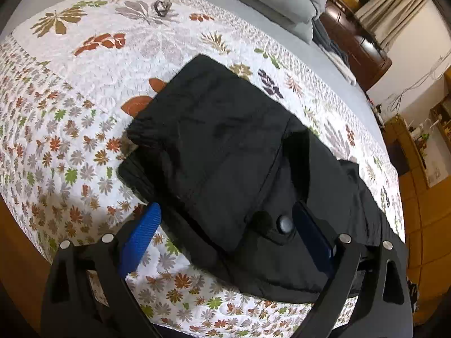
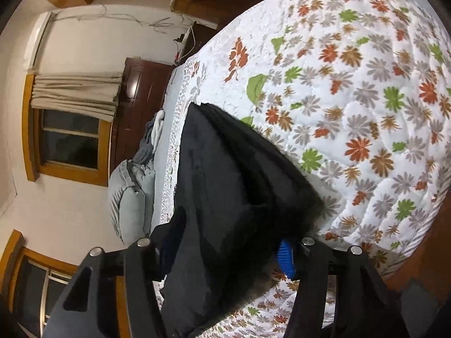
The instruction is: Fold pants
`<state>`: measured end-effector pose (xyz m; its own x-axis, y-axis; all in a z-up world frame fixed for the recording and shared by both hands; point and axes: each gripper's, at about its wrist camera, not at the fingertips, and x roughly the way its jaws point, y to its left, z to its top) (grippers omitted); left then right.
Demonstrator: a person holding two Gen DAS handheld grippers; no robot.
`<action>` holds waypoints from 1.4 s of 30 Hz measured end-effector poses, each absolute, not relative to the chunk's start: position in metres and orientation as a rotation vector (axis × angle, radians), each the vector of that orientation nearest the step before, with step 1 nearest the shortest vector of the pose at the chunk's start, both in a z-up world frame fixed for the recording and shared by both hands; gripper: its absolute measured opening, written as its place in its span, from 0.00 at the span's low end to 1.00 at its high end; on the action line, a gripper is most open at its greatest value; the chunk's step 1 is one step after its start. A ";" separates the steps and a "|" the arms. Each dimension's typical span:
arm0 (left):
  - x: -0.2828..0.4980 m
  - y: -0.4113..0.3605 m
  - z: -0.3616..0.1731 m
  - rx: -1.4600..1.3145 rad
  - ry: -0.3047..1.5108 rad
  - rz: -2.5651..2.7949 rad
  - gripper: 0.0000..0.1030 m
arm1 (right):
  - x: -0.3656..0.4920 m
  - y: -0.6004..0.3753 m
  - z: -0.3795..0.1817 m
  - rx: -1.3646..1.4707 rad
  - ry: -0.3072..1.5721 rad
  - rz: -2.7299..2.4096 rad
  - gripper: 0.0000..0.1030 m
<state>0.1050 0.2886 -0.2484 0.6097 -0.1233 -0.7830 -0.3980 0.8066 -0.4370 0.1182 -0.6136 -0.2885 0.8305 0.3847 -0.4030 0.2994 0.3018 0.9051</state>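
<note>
You had the black fabric pants (image 1: 225,152) mostly folded on the floral quilted bed (image 1: 84,90); your left tool (image 1: 225,242) gaped empty, your right tool (image 2: 225,256) pinched their edge for a last fold.

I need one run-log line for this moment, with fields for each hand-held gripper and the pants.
left hand-held gripper: open, over pants | right hand-held gripper: fabric between fingers, grip unclear | black pants: partly folded on floral quilt

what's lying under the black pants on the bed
Under the folded black fabric pants only the white floral quilted bedspread shows, around every visible edge. Whatever lies directly beneath them is covered, so it cannot be seen.
</note>
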 end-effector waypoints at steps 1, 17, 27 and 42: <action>0.103 0.290 -0.245 -0.632 0.897 0.178 0.91 | 0.117 -0.616 -0.290 1.296 0.628 0.061 0.58; 0.100 0.290 -0.243 -0.626 0.867 0.193 0.91 | 0.115 -0.622 -0.296 1.326 0.565 0.094 0.75; 0.107 0.286 -0.254 -0.613 0.916 0.192 0.93 | 0.128 -0.617 -0.291 1.262 0.597 0.084 0.23; 0.090 0.281 -0.231 -0.555 0.734 0.212 0.93 | 0.144 -0.600 -0.224 1.107 0.651 -0.003 0.19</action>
<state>0.0901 0.2810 -0.2306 0.7292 -0.0073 -0.6843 -0.3709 0.8361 -0.4042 0.1437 -0.6003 -0.2244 0.8155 0.3116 -0.4877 0.3156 0.4669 0.8260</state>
